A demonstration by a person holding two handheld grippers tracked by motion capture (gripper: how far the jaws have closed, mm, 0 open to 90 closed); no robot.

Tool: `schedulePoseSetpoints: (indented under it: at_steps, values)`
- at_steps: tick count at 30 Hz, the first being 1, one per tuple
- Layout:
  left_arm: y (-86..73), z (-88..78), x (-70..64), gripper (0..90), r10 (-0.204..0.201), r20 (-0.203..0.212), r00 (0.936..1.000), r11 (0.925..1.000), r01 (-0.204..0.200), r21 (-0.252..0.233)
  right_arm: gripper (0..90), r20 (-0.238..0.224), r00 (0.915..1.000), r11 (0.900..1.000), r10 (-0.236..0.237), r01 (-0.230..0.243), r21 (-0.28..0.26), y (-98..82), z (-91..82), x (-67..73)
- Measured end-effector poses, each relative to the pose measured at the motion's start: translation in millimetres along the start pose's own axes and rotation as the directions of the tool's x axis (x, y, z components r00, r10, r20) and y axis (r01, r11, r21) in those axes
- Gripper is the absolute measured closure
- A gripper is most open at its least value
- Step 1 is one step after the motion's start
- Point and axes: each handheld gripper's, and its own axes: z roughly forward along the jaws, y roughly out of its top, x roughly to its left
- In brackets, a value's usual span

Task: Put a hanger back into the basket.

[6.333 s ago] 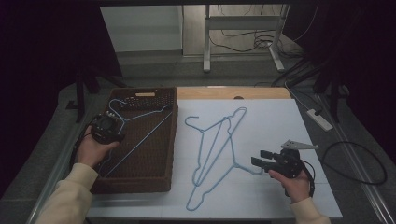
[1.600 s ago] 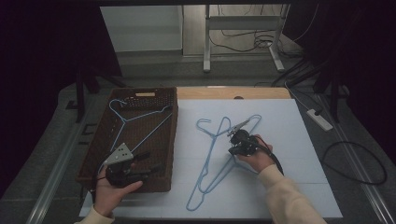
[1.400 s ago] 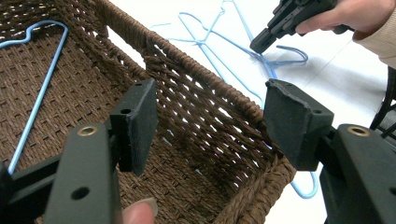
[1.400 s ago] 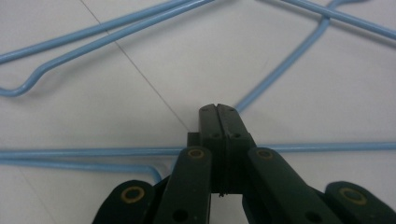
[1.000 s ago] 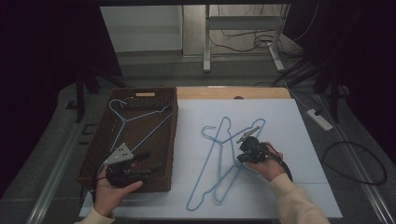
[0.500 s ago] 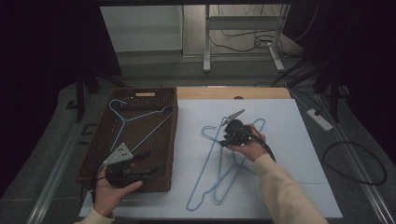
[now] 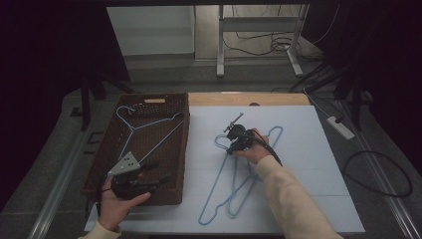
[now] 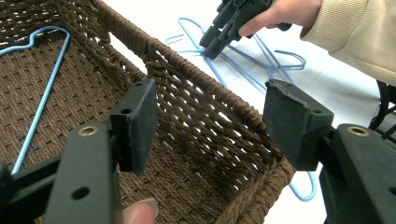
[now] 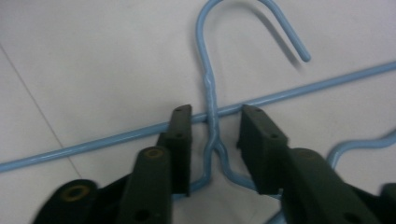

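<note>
right tongs (image 7: 234,135): seen at centre of the high view, lowered onto the white tabletop (image 7: 318,149); jaws part open and just been closing, set either side of the twisted neck of a blue hanger (image 9: 211,116); in the right gripper view a gap is seen on each side of the wire, so nothing is gripped.
left tongs (image 7: 152,173): seen at lower left of the high view, held over the near right corner of the basket (image 7: 171,196); jaws are spread wide with nothing between them, the woven basket wall (image 8: 205,121) being seen through the gap.
hangers on tabletop: two blue wire hangers are laid crossing each other at centre of the high view, hooks toward the upper part of the frame, long bars running to the lower centre (image 7: 219,209).
hook (image 9: 252,14): seen at the top of the right gripper view, lying flat on the white surface.
hanger in basket (image 7: 144,127): a third blue hanger is laid flat inside the brown basket, upper left of centre.
</note>
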Motion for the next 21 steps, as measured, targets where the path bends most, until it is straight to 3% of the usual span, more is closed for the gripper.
schedulePoseSetpoints:
  at_steps: [4,13,21]
  values:
    - [0.3,0.3,-0.7,36.5,0.0,0.0,1.0,1.0,0.0,-0.001,79.9,-0.012,0.9999,1.0,0.0,0.001,0.009,0.2,-0.2,-0.2]
    - [0.3,1.8,-1.4,36.5,0.001,0.001,1.0,1.0,-0.001,0.0,85.8,0.042,0.999,1.0,-0.013,0.013,-0.006,-0.1,-7.4,8.3]
    - [0.9,2.7,-3.2,36.5,0.005,0.005,1.0,1.0,-0.005,0.004,86.0,0.034,0.9991,0.997,0.024,-0.022,-0.071,-3.1,-28.0,13.6]
